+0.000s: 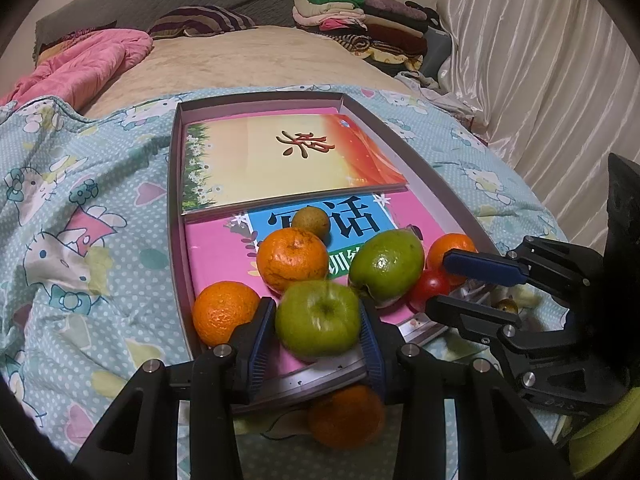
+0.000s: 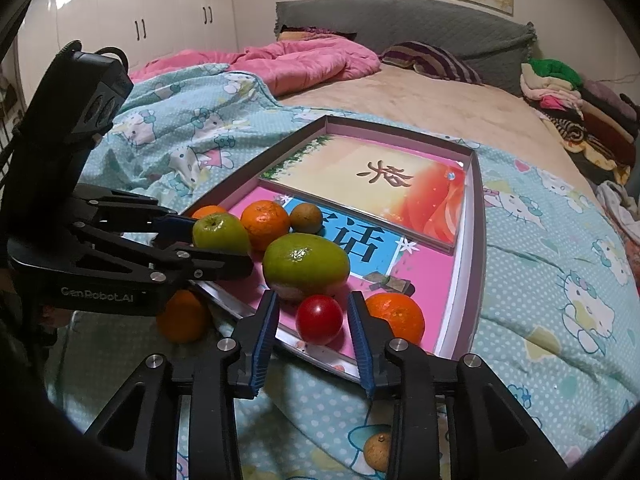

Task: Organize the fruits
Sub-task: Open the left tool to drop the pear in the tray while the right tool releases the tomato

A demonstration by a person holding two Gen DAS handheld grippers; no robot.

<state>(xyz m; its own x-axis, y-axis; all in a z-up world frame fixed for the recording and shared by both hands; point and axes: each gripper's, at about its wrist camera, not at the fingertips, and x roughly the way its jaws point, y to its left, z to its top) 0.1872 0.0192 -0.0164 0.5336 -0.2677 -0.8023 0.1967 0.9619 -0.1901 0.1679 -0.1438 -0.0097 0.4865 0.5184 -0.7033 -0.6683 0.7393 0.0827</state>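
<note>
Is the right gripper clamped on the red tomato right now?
No. In the right wrist view the red tomato sits between the right gripper pads with visible gaps on both sides.

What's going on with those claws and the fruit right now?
Left gripper clamped on round green apple. Right gripper open around small red tomato. Nothing blocking the shallow grey tray.
</note>
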